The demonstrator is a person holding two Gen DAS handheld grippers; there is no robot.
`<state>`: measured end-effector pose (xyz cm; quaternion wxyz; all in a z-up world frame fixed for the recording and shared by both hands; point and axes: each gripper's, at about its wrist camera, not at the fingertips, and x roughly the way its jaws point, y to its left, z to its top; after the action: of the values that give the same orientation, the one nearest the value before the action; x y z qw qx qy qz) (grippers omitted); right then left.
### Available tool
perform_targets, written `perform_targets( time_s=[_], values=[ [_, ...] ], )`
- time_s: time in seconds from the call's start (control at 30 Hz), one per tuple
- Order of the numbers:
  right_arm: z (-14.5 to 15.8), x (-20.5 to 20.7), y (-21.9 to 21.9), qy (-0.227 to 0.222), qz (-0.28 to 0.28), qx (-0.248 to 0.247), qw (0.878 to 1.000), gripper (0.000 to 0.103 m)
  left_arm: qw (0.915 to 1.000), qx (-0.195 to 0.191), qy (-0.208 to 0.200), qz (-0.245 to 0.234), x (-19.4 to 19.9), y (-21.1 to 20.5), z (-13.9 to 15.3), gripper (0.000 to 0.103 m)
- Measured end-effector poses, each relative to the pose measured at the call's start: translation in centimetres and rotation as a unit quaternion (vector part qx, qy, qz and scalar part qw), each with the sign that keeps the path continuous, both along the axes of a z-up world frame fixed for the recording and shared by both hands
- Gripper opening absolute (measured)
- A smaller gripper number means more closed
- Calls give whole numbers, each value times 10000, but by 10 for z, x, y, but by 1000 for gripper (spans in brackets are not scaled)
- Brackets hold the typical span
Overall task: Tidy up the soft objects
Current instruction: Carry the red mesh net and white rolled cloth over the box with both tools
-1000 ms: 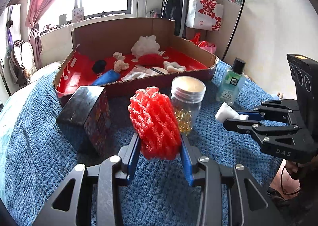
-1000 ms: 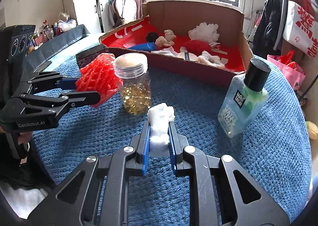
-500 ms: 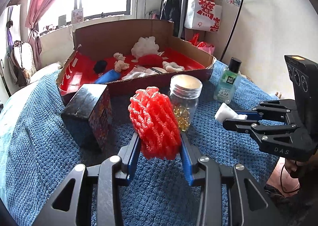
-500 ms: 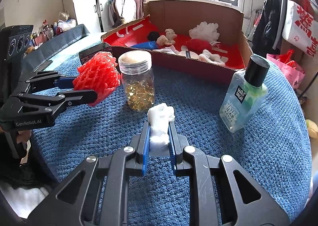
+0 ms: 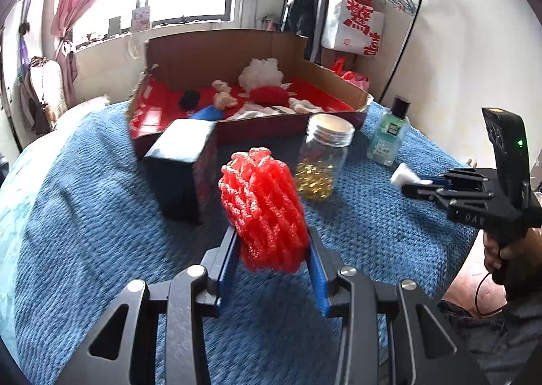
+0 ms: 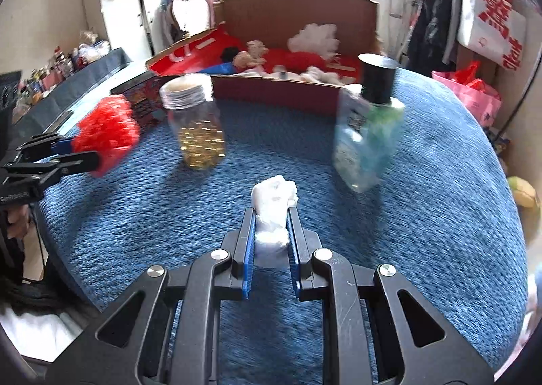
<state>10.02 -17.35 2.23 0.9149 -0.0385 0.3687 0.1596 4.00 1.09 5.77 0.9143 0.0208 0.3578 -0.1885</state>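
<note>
Both grippers, left [image 5: 271, 259] clamping the red foam net [image 5: 262, 209] and right [image 6: 271, 242] pinching the white wad [image 6: 272, 212], have drifted back from the cardboard box [image 5: 257, 124], so delivery seems stalled

Words you can read
A white bag [image 5: 352, 26] shows big red Chinese signs; the right gripper [image 5: 411, 182] body says "DAB"
</note>
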Motion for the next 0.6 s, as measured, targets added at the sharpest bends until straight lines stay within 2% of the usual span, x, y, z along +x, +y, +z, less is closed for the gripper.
perform_targets(
  time_s=[0.37, 0.6],
  values=[
    [7, 6, -37, -23, -527, -115, 9985, 16, 9981, 70, -72, 615, -3, 49, 11, 41],
    [12, 22, -59, -22, -834, -184, 9963, 16, 9946, 213, -110, 1011, 18, 73, 15, 41]
  ],
)
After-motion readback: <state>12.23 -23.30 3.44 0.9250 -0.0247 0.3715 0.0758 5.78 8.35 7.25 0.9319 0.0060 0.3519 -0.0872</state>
